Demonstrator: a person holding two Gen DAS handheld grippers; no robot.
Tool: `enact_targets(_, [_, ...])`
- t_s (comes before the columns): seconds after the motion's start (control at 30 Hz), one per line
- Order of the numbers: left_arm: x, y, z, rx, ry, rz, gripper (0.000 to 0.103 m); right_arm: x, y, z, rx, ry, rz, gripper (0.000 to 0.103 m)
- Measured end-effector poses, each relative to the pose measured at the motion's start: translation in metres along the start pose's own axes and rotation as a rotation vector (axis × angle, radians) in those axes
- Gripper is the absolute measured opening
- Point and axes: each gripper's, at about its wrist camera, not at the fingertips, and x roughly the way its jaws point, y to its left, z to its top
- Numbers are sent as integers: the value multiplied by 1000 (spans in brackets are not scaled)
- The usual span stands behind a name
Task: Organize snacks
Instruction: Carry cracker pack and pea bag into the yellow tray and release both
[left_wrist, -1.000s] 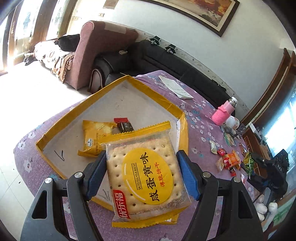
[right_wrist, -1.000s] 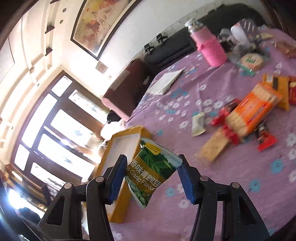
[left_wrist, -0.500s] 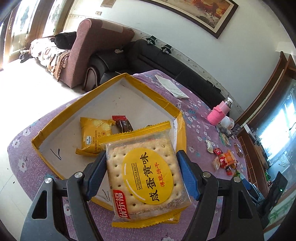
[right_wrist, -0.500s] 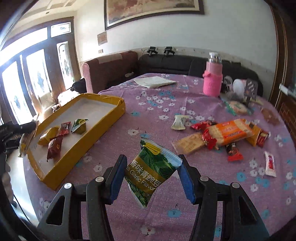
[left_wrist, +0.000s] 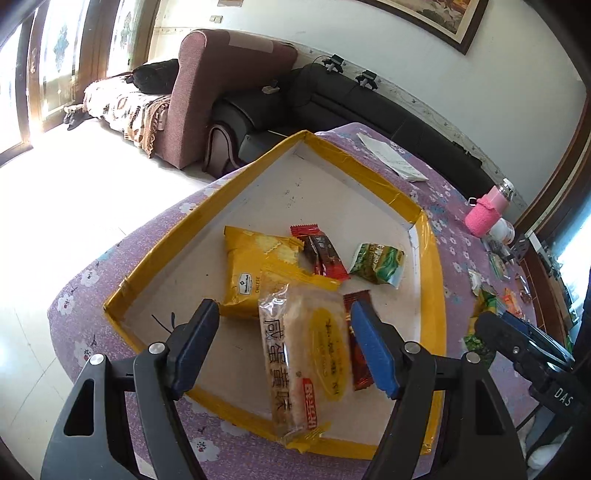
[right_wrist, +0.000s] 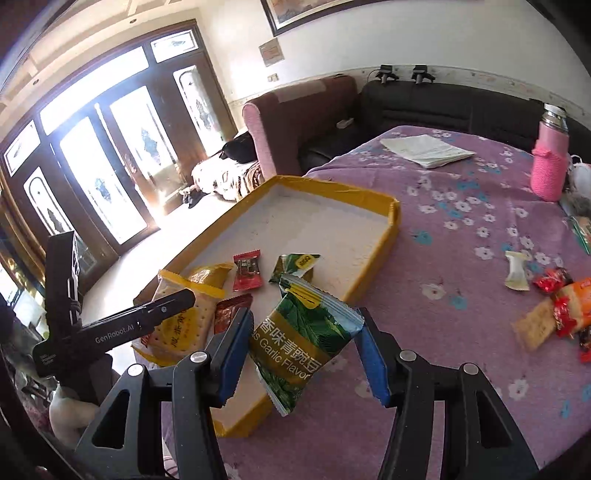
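**Both grippers loaded, over the tray**

Left gripper: low centre of its view. The cracker pack sits tilted betw. the blue pads, right edge at the right pad, a gap showing on the left side; can't tell if it is really clamped. It hangs over the near end of the yellow tray.

In tray, mid-frame: cheese cracker bag, dark red bars, small green pack to the right.

Right gripper: low centre of its view, pads clamped on the green pea packet, which is just beside the tray's near right wall, over the purple floral desk. More snacks lie at right edge; pink bottle upper right.
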Motion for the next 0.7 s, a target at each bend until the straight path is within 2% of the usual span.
enact_targets(0.07, [2,0,1,10,1,14,74,18,11,3,-15,33,3,56])
enact_targets(0.23, [-5,8,4,-23,-10,-46,74,52,25,7,-40,78,-35,59])
enact_targets(0.3, [-10,13,6,-37,-22,-60,74,58,27,7,-44,71,-61,59])
enact_targets(0.47, [-22,21,8,-82,-49,-103,74,54,25,14,-35,33,-97,66])
enact_targets(0.7, [-37,11,9,-85,-81,-129,74,27,6,21,31,-32,-115,67])
